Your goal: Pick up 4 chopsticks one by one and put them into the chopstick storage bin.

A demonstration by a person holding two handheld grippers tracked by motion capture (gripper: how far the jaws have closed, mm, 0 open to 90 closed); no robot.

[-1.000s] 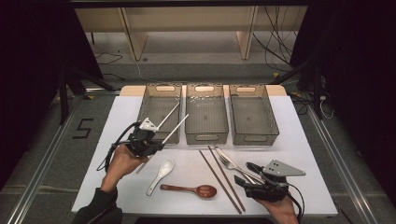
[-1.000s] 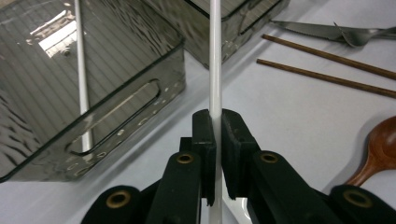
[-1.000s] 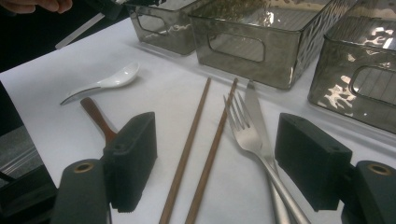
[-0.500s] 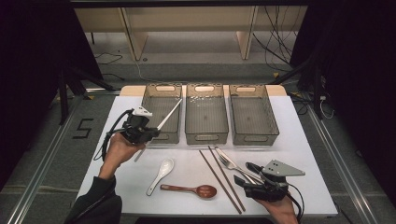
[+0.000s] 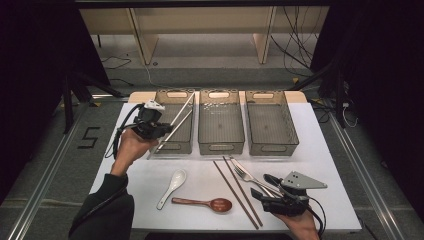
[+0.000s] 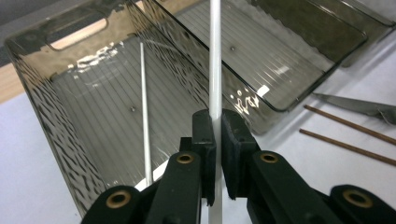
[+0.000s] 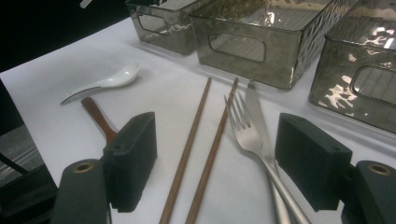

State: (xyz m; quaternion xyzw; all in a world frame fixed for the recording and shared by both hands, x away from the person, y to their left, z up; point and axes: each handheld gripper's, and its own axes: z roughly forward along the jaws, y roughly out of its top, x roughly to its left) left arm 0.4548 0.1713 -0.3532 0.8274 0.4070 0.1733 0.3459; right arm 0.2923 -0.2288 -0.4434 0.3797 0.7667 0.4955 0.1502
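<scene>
White chopstick point(image 6: 215, 70) in left tool point(image 6: 217, 140), over bin point(image 6: 42, 107)

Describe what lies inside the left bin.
Inside the left bin lies one white chopstick. The left gripper holds a second chopstick above it. The gripper covers the bin's near end.

Three grey bins stood side by side across the far half of the bench point(image 5: 330, 165). The left bin point(image 5: 176, 142) was partly blocked: one white chopstick point(image 6: 144, 112) lay inside it, and another slanted above its rim. The middle bin point(image 5: 220, 145) and right bin point(image 5: 272, 145) stood open from above. In front, a white spoon point(image 5: 172, 186), wooden spoon point(image 5: 205, 203), brown chopsticks point(image 5: 239, 192) and fork point(image 5: 252, 180) crowded the middle; bare bench remained along the left edge.
</scene>
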